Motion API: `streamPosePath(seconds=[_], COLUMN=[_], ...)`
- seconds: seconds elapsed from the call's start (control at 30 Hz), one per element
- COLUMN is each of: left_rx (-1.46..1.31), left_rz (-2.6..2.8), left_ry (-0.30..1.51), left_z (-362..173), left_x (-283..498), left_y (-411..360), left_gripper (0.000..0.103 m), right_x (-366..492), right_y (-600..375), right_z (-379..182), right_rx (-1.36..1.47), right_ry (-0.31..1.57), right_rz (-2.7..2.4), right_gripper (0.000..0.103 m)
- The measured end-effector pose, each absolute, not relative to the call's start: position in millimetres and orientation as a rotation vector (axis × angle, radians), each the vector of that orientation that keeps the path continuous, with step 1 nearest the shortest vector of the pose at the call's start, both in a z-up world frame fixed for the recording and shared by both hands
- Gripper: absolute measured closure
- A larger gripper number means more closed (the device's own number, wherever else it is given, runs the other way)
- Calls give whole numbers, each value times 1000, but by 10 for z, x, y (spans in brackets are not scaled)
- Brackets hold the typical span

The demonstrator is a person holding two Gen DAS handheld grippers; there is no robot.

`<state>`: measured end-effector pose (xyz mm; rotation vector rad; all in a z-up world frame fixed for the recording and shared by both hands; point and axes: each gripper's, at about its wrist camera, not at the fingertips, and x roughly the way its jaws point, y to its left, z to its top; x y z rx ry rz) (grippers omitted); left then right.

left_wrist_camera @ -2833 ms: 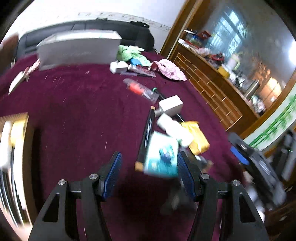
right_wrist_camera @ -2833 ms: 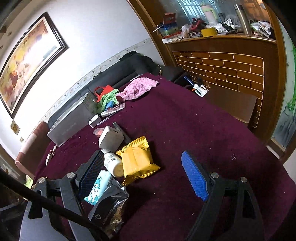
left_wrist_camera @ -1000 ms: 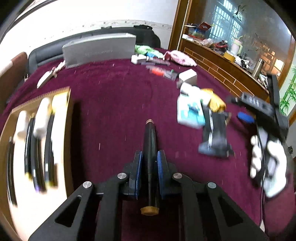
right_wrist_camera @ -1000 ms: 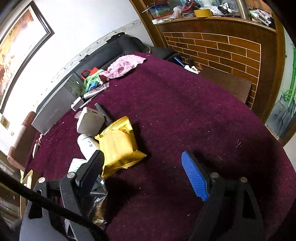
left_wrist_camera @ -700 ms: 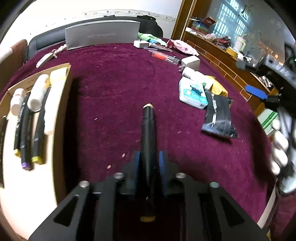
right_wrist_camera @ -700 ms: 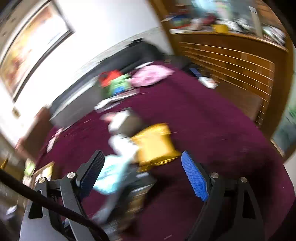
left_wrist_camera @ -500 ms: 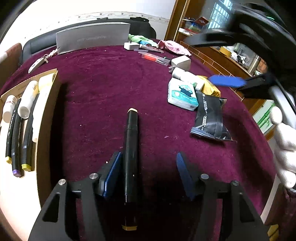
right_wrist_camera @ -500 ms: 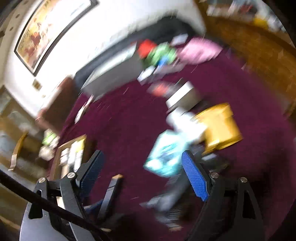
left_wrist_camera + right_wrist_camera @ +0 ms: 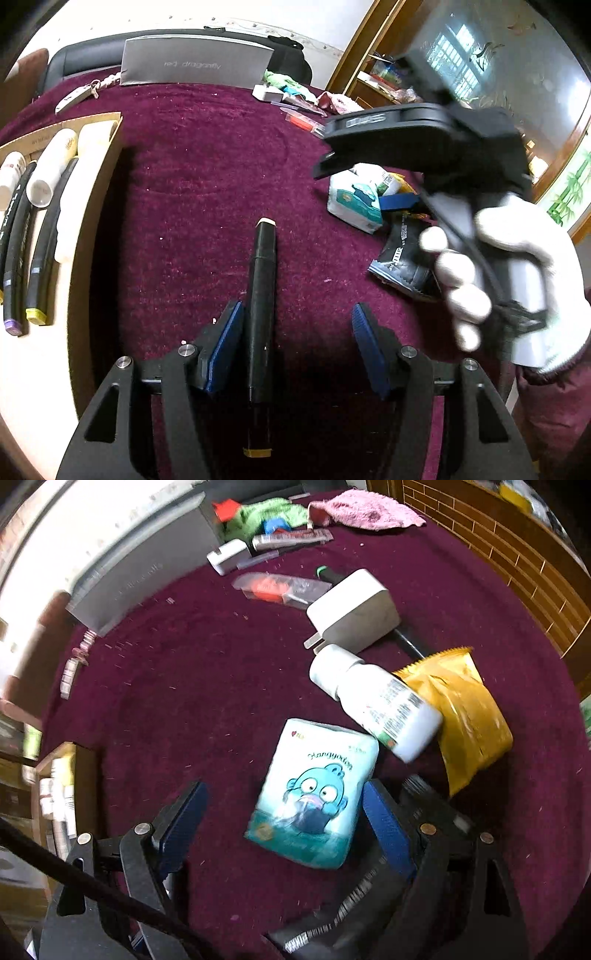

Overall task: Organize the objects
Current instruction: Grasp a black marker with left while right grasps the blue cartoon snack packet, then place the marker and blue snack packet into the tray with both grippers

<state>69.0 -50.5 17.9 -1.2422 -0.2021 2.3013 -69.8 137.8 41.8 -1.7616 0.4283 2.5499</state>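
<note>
My left gripper (image 9: 297,341) is open. A black marker (image 9: 261,310) lies on the maroon cloth between its fingers, against the left pad. A cardboard tray (image 9: 94,177) with markers and white tubes sits at the left. My right gripper (image 9: 282,825) is open, its fingers on either side of a light blue tissue pack (image 9: 314,794). A white bottle (image 9: 376,701), a yellow snack packet (image 9: 461,709) and a black packet (image 9: 332,923) lie close by. The right gripper also shows in the left wrist view (image 9: 399,201), held by a white-gloved hand (image 9: 517,288).
A white charger (image 9: 354,613), an orange item in a clear wrapper (image 9: 280,585), a small white box (image 9: 227,555), green and pink cloths (image 9: 365,513) and a grey box (image 9: 195,62) lie farther back. A brick-faced counter (image 9: 517,546) borders the table's right side.
My left gripper carried the black marker toward the tray, set it on the cloth and opened. My right gripper swung left and down over the tissue pack.
</note>
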Motion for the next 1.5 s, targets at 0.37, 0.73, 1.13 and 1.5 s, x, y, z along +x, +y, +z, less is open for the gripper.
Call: streamPosePath(seconds=[0.37, 0.73, 1.13, 1.5], left_rx=[-1247, -1116, -998, -1171], left_rz=[2343, 2318, 2511, 2693], left_ry=[1, -252, -444, -466], left_z=[217, 526, 875, 639], left_x=[777, 993, 1226, 758], left_y=[-270, -696, -1733, -2699], left_gripper=[60, 91, 90, 90], right_x=[-620, -75, 300, 347], right_y=[1170, 1303, 863, -152], right_z=[413, 729, 1042, 1005], right_rx=[-1714, -1683, -1687, -1906], right_ry=[123, 457, 533, 473], right_rz=[2579, 2796, 3023, 3157], right_gripper=[58, 58, 58, 57])
